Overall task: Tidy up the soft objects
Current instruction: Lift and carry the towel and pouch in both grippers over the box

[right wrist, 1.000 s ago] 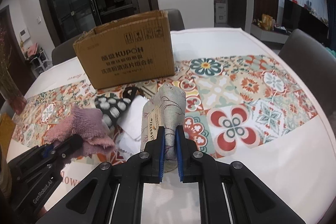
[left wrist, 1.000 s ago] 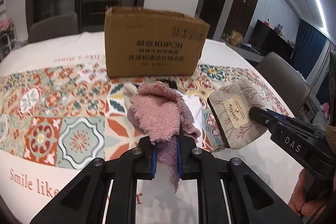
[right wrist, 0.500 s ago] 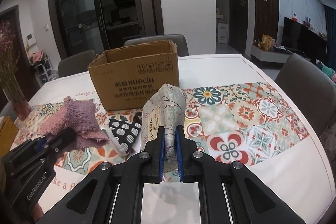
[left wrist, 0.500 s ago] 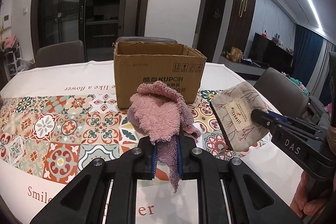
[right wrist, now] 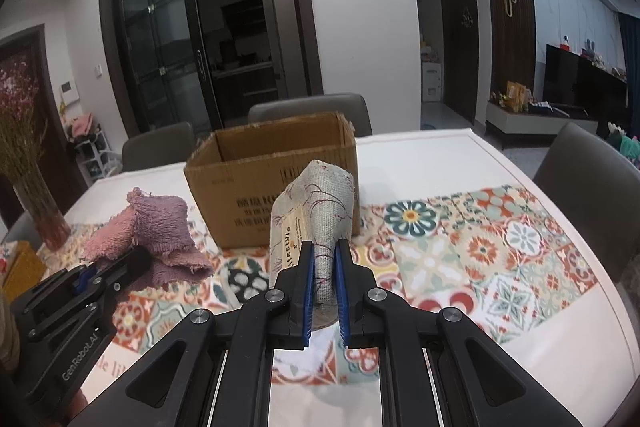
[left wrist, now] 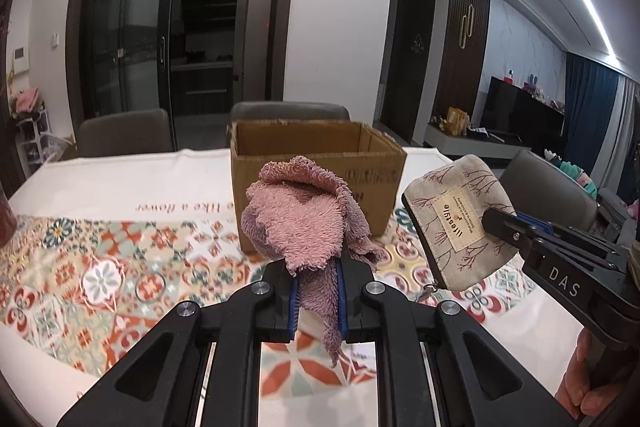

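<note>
My left gripper (left wrist: 316, 267) is shut on a pink fluffy towel (left wrist: 304, 215) and holds it in the air in front of an open cardboard box (left wrist: 320, 143). My right gripper (right wrist: 323, 251) is shut on a beige fabric pouch (right wrist: 320, 203) with a "lifestyle" label, also raised above the table. In the left wrist view the pouch (left wrist: 460, 219) hangs to the right of the towel. In the right wrist view the towel (right wrist: 152, 231) is at the left and the box (right wrist: 272, 171) stands behind both.
The table (right wrist: 460, 259) has a white cloth with a patterned tile runner. A black-and-white spotted item (right wrist: 244, 279) and a white cloth (right wrist: 316, 351) lie under the grippers. Grey chairs (left wrist: 124, 135) ring the table. A vase of dried flowers (right wrist: 40, 211) stands at the left.
Both grippers have risen and tilted up with the towel and pouch, so the box's open top now shows. Both grips are unchanged.
</note>
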Tool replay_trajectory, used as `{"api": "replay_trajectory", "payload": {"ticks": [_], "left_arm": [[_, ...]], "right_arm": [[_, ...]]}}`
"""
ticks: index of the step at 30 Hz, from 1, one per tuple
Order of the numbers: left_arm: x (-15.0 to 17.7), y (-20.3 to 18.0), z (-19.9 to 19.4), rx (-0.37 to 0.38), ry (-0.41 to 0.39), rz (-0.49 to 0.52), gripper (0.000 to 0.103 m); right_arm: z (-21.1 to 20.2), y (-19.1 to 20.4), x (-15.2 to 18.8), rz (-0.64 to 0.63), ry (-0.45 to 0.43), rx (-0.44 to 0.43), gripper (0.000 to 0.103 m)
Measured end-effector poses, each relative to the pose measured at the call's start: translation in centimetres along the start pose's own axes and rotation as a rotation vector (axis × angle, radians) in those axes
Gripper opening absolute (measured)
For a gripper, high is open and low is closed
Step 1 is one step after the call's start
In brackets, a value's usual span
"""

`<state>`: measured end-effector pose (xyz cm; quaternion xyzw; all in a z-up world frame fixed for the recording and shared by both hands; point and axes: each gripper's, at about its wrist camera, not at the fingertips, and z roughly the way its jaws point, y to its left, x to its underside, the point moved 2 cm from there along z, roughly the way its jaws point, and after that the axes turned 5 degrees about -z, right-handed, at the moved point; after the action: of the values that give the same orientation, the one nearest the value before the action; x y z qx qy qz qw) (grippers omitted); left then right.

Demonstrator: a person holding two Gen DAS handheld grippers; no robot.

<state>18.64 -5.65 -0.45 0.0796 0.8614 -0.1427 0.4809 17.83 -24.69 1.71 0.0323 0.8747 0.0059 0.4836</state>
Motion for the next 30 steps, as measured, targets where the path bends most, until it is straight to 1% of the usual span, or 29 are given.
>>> {"api": "replay_trajectory", "payload": {"ticks": [11, 22, 30], "left_arm": [[-4.4, 0.6, 1.1, -0.019, -0.05, 0.021, 0.016], [-8.5, 0.7, 2.8, -0.028, -0.097, 0.038, 0.016], [-11.5, 1.1, 4.8, -0.025, -0.099, 0.03, 0.016]], "right_arm": [[1.0, 0.5, -4.1, 0.0, -0.084, -0.015, 0.011], [3.0, 0.4, -8.0, -0.002, -0.14, -0.043, 0.011], [4.8, 0.3, -10.9, -0.012, -0.17, -0.067, 0.011]]}}
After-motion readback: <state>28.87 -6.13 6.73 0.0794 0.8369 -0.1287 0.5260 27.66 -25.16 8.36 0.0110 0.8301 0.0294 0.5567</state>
